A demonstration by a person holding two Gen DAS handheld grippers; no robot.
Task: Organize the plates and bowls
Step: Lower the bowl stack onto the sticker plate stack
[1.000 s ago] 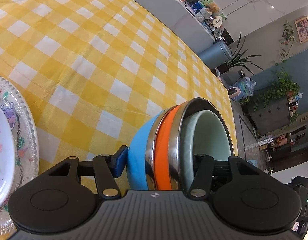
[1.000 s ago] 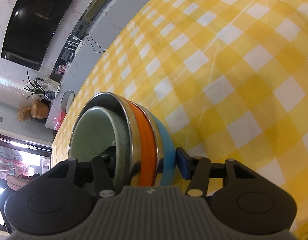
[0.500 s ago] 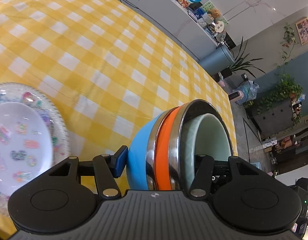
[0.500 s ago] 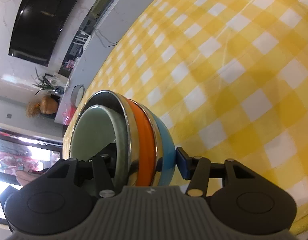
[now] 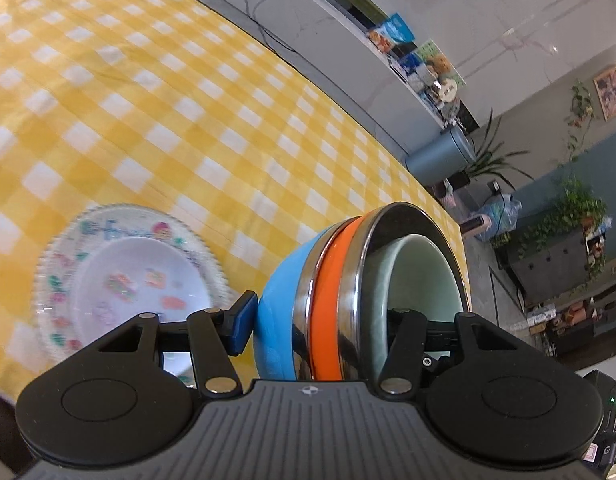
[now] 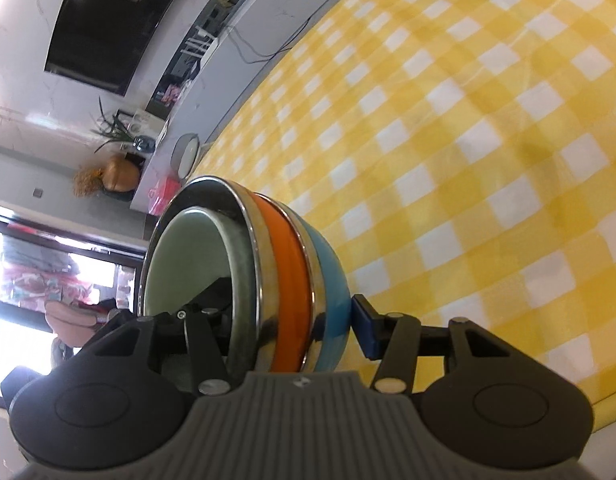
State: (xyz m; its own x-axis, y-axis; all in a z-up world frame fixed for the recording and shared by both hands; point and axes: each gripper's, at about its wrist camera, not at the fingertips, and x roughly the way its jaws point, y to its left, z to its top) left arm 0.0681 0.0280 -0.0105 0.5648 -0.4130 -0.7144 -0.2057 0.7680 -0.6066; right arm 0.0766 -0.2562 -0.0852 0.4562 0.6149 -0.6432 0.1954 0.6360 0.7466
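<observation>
A nested stack of bowls (image 5: 276, 288), with blue outermost, then orange, steel and pale green innermost, hangs tipped on its side above the yellow checked table (image 5: 188, 120). My left gripper (image 5: 320, 324) clamps one side of the stack's wall, its blue pad on the blue bowl and its other finger inside the green bowl. Its jaws are closing slightly on the wall. My right gripper (image 6: 288, 324) is shut on the opposite side of the bowl stack (image 6: 286, 260) in the same way. A flower-patterned plate (image 5: 68, 248) with a white plate (image 5: 128, 280) on it lies on the table, lower left of the bowls.
The checked cloth (image 6: 468, 120) stretches wide beyond the bowls. A grey counter (image 5: 348, 32) with packets runs along the table's far edge. A blue-grey bin (image 5: 440, 156) and potted plants stand on the floor past the table's corner.
The bowl stack has risen with both grippers and the table lies farther below. In the left wrist view the plates have slid in from the left edge and now show almost whole.
</observation>
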